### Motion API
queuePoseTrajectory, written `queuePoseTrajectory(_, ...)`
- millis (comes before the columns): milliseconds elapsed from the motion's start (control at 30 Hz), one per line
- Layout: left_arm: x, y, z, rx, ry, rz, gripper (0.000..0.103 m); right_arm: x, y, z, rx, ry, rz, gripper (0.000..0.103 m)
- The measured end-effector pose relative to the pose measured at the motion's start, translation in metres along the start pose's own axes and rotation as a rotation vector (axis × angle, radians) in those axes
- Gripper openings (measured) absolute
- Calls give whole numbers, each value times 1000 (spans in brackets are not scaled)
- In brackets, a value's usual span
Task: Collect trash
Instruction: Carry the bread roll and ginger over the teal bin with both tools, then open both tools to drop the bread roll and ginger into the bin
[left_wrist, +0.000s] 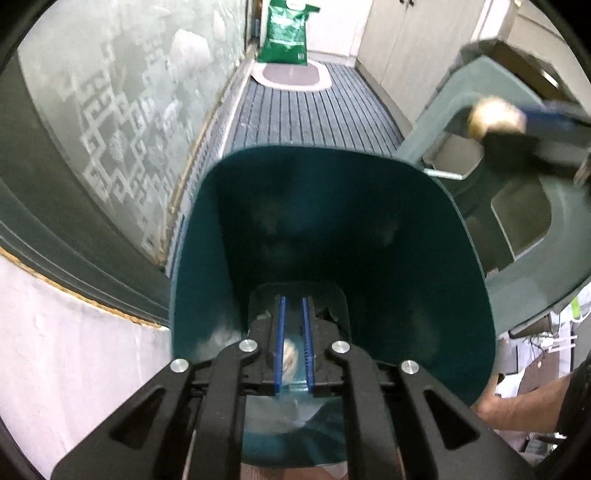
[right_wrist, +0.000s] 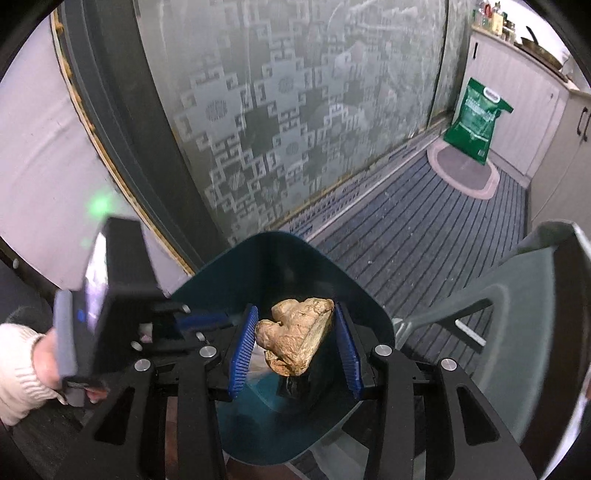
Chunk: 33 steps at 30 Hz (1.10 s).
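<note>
Blue-padded and clamped on a knobbly tan piece of ginger root (right_wrist: 295, 338), the right gripper (right_wrist: 295, 347) holds it over the open teal plastic bin (right_wrist: 369, 314), seemingly for dropping, while the left gripper (left_wrist: 293, 347), jaws nearly closed around pale scrap, reaches inside; the green bag's (right_wrist: 476, 122) print is unreadable

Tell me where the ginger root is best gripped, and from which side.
Grip the ginger root across its thick middle, coming from above with one pad on each broad flank, much as the right gripper holds it now. The knobs at its ends are uneven and would likely slip; the middle offers the most parallel faces.
</note>
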<state>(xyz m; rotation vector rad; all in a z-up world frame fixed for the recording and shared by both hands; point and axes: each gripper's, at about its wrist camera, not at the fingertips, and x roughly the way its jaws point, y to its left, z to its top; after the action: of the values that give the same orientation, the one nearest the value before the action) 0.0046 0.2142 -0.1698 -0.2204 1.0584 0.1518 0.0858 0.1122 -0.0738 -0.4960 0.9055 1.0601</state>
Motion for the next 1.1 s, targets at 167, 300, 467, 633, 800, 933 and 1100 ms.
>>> queuePoseTrajectory(167,-26,2,7,-18,-95,-8,10,18,5,-8,-17,47,5,42)
queuePoseTrajectory(300,-49,1,14,-25,-163,-18,7,33,7,-16,-28,86,4,42)
queuePoseTrajectory(467,-74,-4,22,-32,-241,-37,6,51,7,-26,-34,136,5,42)
queuePoseTrajectory(633,-92,-9,25,-46,-302,-60,6,73,15,-38,-66,202,3,42)
queuePoseTrajectory(800,-112,-13,31,-54,-366,-89,6,90,23,-48,-101,254,-10,43)
queuePoseTrajectory(933,-123,-15,34,-47,-403,-104,6,100,25,-55,-123,292,-21,44)
queuePoseTrajectory(1100,-130,-20,36,-41,-431,-104,6,94,25,-58,-114,279,-23,54)
